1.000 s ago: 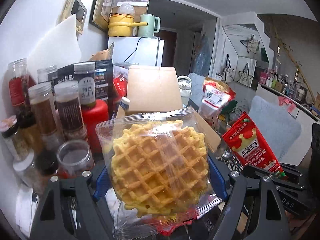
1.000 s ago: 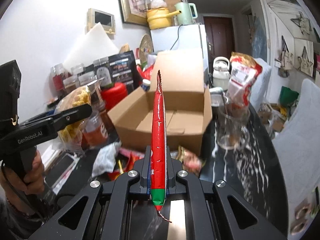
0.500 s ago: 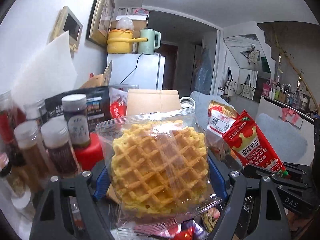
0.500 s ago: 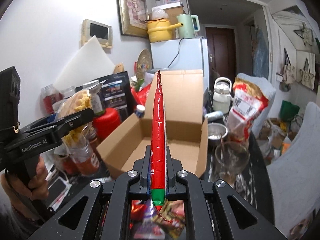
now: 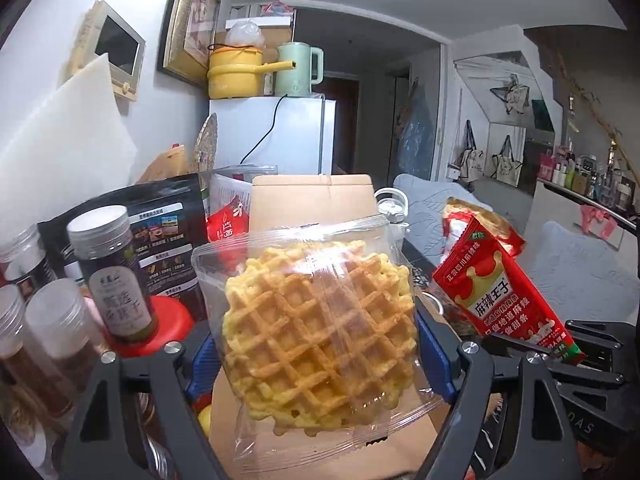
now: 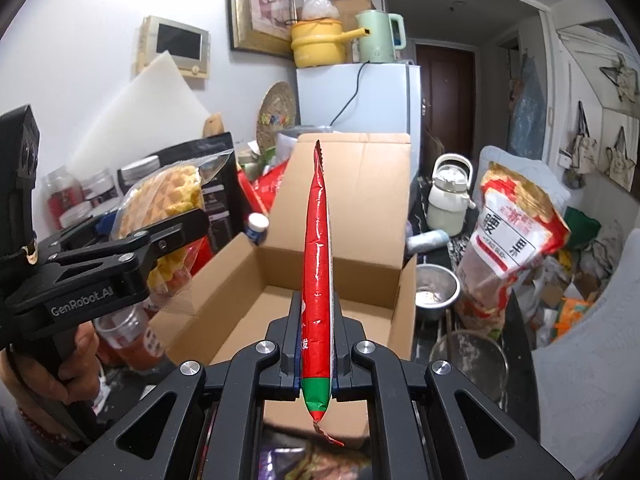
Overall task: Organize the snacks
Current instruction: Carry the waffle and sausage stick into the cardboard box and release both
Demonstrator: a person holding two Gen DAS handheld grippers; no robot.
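Note:
My left gripper (image 5: 318, 344) is shut on a clear-wrapped waffle (image 5: 320, 316), its blue pads pressing both edges of the wrapper. From the right wrist view the same left gripper (image 6: 172, 236) carries the waffle (image 6: 164, 196) at the box's left side. My right gripper (image 6: 317, 344) is shut on a thin red snack packet (image 6: 318, 264) held edge-on and upright. That red packet (image 5: 504, 296) also shows at the right of the left wrist view. An open cardboard box (image 6: 304, 280) lies just ahead of both grippers, its inside bare.
Spice jars (image 5: 108, 272) and a red lid (image 5: 168, 320) crowd the left. A large snack bag (image 6: 512, 236), a white kettle (image 6: 450, 196), a steel bowl (image 6: 434, 288) and a glass (image 6: 468, 356) stand right of the box. A white fridge (image 6: 360, 100) is behind.
Both grippers have moved forward and a little up toward the box, each keeping its snack. The box now sits directly under the red packet and looks larger.

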